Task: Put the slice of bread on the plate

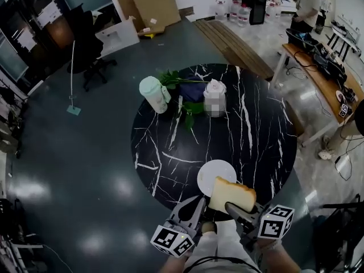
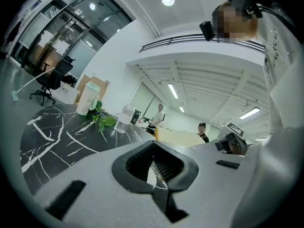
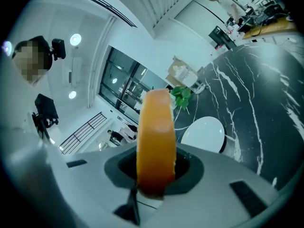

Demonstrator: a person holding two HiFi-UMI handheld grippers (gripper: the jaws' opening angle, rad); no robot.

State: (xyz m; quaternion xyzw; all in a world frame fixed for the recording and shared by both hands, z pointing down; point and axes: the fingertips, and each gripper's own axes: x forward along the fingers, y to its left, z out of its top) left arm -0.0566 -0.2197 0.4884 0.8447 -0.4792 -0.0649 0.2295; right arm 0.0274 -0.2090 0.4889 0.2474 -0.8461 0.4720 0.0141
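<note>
One bread slice [image 1: 232, 195] pinched in R gripper [image 3: 155, 175] fingers [image 3: 192, 169]; L gripper [image 2: 154, 167] closed.

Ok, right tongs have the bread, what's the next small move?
Probably ease the tan bread slice forward and down onto the round white plate: the right tongs hold it in the air, overlapping only the plate's near rim in the head view.

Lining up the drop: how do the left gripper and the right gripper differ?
The right gripper is shut on the slice of bread; the left gripper has its jaws together on nothing. In the head view the right gripper's bread overlaps the rim of the plate, while the left gripper lies clear of the plate. Both are at the near edge of the table.
</note>
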